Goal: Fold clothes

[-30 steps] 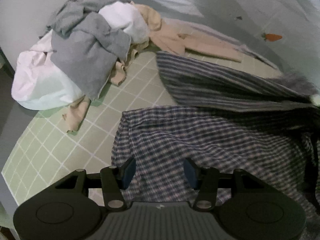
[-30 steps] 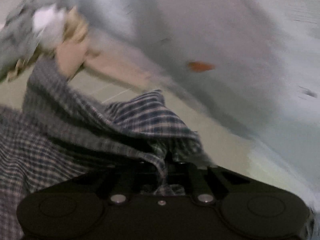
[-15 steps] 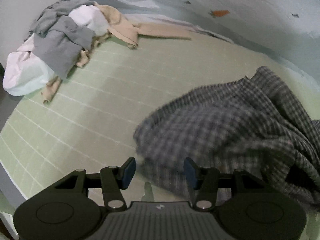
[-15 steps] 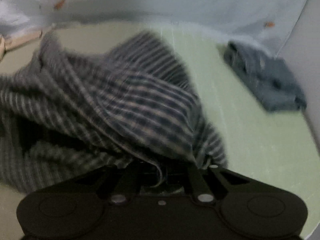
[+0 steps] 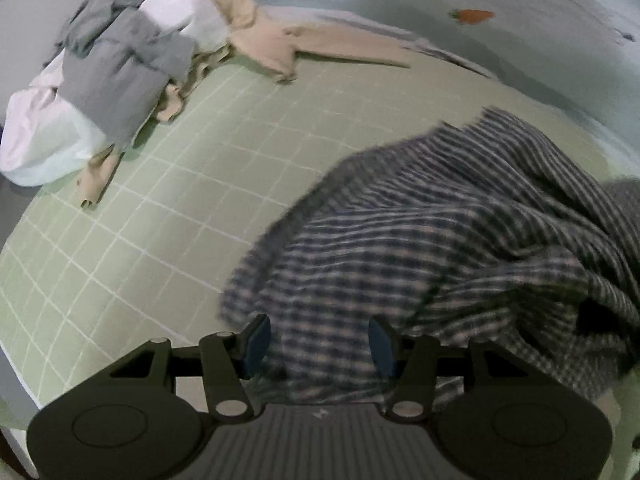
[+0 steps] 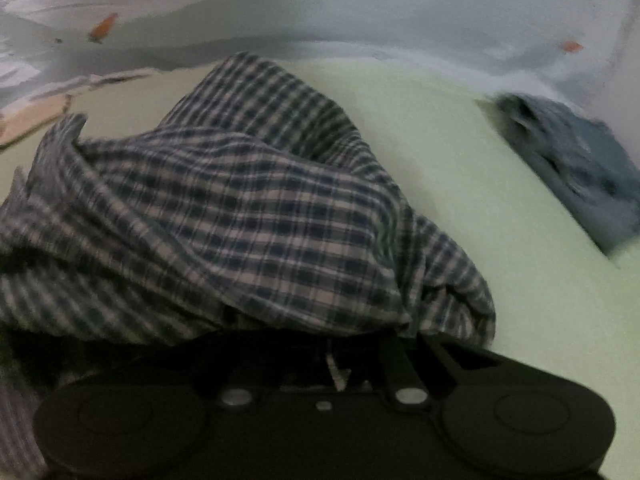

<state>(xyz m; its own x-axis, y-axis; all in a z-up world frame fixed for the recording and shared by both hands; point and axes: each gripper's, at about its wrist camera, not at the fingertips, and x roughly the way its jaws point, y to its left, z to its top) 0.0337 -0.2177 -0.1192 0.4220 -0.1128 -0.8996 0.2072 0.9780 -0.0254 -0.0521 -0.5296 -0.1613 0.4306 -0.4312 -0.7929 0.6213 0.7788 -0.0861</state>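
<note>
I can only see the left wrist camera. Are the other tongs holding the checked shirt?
Observer: Yes, the right tongs are shut on the checked shirt, and its cloth drapes over them.
Operator: What's past the shirt on that side?
Observer: A blue-grey garment lies at the edge of the green mat.
Operator: I see one carrot picture. Any more?
Observer: A second orange mark shows on the pale sheet behind.

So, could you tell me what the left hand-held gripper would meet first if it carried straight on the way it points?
Most likely the plaid shirt: its cloth lies right ahead of the open left hand-held gripper, though depth is unclear.
</note>
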